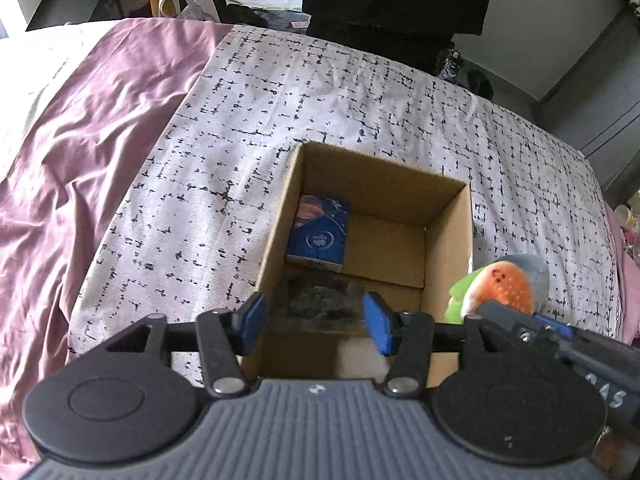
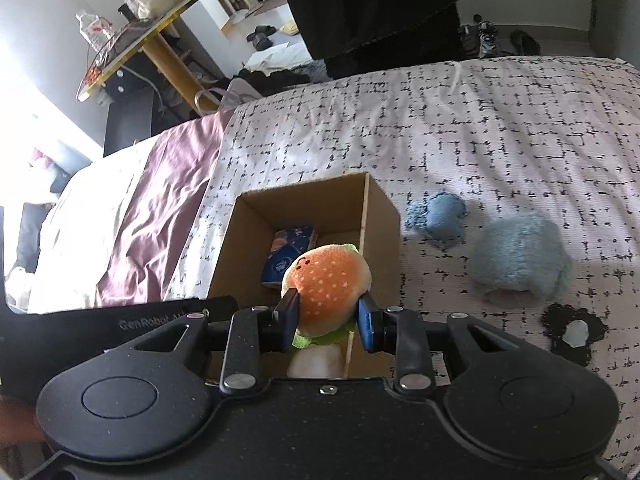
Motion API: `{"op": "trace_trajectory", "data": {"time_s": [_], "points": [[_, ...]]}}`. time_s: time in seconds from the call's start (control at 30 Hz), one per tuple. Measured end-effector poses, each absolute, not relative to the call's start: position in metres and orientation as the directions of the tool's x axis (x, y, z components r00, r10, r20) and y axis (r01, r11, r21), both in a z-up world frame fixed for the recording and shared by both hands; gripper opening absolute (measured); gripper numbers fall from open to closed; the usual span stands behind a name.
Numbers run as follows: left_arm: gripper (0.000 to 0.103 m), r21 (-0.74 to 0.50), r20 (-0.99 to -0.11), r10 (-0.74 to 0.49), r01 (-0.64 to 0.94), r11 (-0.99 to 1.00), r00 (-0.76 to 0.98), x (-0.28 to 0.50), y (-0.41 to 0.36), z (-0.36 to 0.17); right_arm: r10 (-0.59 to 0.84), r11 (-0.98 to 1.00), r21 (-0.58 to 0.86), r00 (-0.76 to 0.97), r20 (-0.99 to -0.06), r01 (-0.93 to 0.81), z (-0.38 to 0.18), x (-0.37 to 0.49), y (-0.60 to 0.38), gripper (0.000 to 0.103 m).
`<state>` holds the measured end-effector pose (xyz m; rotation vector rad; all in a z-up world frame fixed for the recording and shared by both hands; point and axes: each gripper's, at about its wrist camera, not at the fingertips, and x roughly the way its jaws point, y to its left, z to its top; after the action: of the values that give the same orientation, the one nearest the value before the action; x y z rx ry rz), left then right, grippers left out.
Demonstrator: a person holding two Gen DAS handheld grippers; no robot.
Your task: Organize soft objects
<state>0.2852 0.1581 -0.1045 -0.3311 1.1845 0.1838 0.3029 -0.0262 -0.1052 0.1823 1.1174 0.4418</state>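
Squeezing the light, squashy burger [image 2: 326, 292] mid-bun at lower centre, the right gripper [image 2: 328, 316] clamps it; left gripper [image 1: 314, 318] gapes empty.

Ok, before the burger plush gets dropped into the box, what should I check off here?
1. Grip: right gripper shut on the burger plush, pads on both sides. Ok.
2. Position: plush seems to hang over the cardboard box, close to its right wall. Cannot tell if fully inside the rim.
3. Room inside: blue packet against the far left wall, dark item at the near end, bare floor showing. Ok.
4. Left gripper: open, empty, over the box's near end; may obstruct. Not ok.
5. Remaining: two blue plush pieces on the bedspread. Not ok.
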Motion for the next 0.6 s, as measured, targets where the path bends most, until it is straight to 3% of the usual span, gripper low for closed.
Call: {"op": "trace_trajectory", "data": {"time_s": [0.17,0.27,0.37,0.6], "points": [[0.074,-0.169,-0.927,-0.039,-0.323,0.931,0.372,0.284,0.164,-0.098,0.438,0.895,0.368,0.342,-0.831,-0.253,-0.109,0.306,-0.02,0.033],[0.077,-0.169,-0.926,-0.032,-0.337,0.926,0.375,0.281,0.167,-0.093,0.443,0.892,0.372,0.334,-0.832,-0.257,-0.108,0.307,-0.019,0.042],[0.079,-0.163,-0.928,-0.021,-0.355,0.921,0.372,0.277,0.17,-0.089,0.434,0.897,0.367,0.346,-0.832,-0.244,-0.105,0.306,-0.023,0.06],[0.091,-0.148,-0.919,0.01,-0.369,0.918,0.393,0.267,0.166,-0.076,0.442,0.896,0.378,0.374,-0.816,-0.233,-0.093,0.3,-0.048,0.072]]}}
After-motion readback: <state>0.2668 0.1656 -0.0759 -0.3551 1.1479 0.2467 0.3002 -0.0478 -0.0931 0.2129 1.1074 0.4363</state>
